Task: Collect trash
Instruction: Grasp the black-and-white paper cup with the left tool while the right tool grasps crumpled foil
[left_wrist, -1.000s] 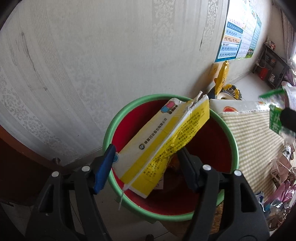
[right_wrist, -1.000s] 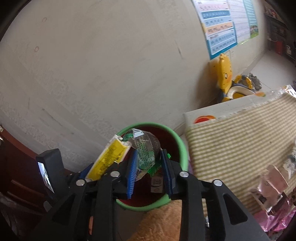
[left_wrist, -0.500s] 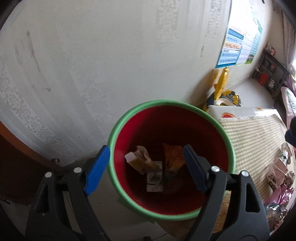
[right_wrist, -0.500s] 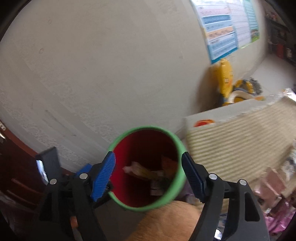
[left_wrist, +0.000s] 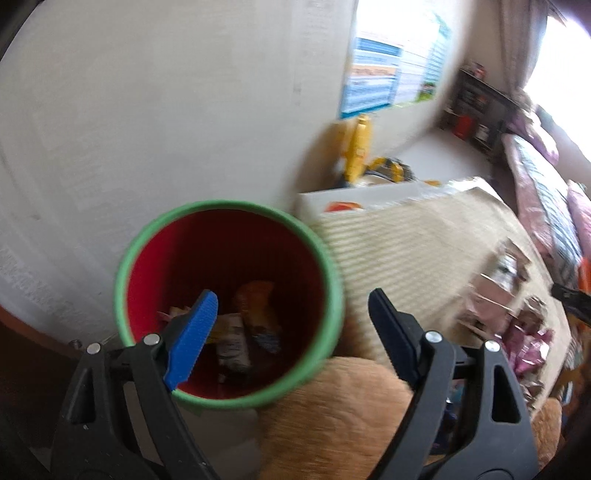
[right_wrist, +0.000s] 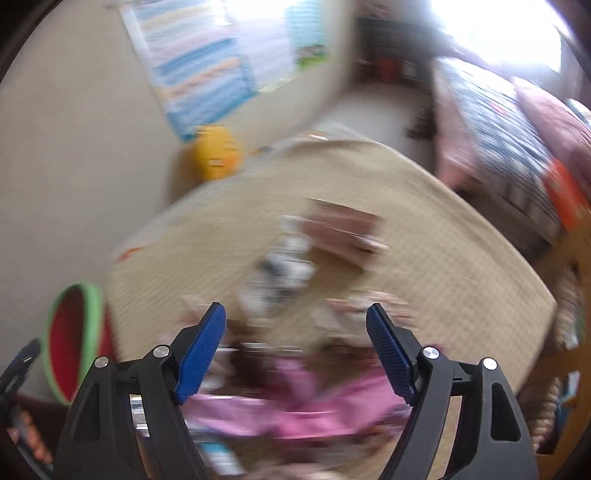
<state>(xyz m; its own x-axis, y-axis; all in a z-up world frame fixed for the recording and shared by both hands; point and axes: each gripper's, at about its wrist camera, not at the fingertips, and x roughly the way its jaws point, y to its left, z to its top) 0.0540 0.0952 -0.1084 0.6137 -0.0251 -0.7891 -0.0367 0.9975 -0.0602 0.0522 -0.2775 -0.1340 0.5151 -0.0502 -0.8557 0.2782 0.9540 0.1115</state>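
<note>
A red bin with a green rim stands on the floor by the wall and holds several wrappers. My left gripper hovers over the bin's right side; its jaws are opening and nothing is between them. In the right wrist view the bin sits at the lower left. My right gripper hangs over the table, its jaws opening with nothing between them. Below it lie blurred pink wrappers and a grey-white packet. More wrappers show at the right of the left wrist view.
A beige checked cloth covers the low table. A tan furry cushion lies beside the bin. A yellow toy and a poster are by the wall. A bed with patterned covers lies at the far right.
The yellow carton left my left gripper and dropped into the bin. My right gripper let go of its clear green wrapper, then swung right from the bin to the table. Both jaws widened.
</note>
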